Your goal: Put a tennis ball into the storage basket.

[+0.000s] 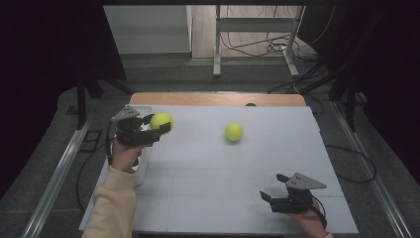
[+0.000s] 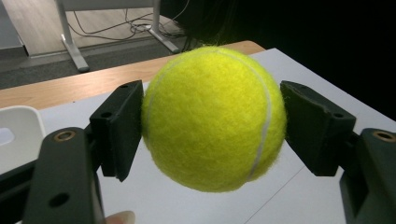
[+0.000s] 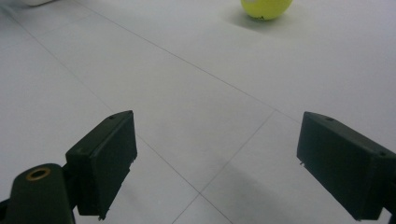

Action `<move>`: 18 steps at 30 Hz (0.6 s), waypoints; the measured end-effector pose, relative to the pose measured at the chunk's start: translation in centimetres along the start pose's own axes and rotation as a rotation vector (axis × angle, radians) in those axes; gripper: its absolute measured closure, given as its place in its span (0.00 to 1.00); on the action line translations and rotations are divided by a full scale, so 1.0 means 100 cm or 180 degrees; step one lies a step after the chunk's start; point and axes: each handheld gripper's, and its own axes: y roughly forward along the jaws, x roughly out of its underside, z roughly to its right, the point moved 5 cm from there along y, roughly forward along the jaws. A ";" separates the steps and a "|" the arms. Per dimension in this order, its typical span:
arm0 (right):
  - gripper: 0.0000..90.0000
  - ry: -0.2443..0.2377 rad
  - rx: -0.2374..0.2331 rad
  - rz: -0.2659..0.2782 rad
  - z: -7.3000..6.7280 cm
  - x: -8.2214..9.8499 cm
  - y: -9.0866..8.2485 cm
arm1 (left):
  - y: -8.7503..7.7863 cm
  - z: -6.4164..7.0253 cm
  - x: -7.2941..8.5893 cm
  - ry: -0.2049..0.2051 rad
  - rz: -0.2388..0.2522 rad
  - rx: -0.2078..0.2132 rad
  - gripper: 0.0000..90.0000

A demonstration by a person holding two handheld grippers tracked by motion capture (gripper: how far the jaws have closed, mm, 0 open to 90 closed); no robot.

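A yellow tennis ball [image 1: 161, 121] is held a little above the table's left side, and my left gripper [image 1: 158, 124] is shut on it. In the left gripper view the ball [image 2: 212, 116] sits between the two black pads [image 2: 122, 126], which press on its sides, and my left gripper [image 2: 212, 128] points across the table. A second tennis ball [image 1: 233, 131] lies on the white tabletop [image 1: 208, 173] near the middle. Near the front right, my right gripper [image 1: 272, 187] is open with nothing in it. In the right gripper view my right gripper [image 3: 215, 163] hangs over bare table, and the second ball [image 3: 266, 8] lies far ahead.
A white bin [image 1: 142, 166] stands along the table's left edge, under the left hand, and its rim [image 2: 16, 135] shows in the left gripper view. A wooden strip [image 1: 218, 98] runs along the table's far edge. Beyond it are metal frame legs [image 1: 216, 59] and floor cables.
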 end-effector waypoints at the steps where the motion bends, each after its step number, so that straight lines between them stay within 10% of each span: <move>1: 0.14 0.0001 0.0000 0.0000 0.000 0.000 0.000 | 0.000 -0.001 0.000 -0.0002 0.0004 -0.0005 0.29; 18: 0.14 0.0000 0.0017 0.0023 0.000 -0.001 -0.001 | -0.018 -0.016 -0.005 -0.0012 0.0119 -0.0182 0.29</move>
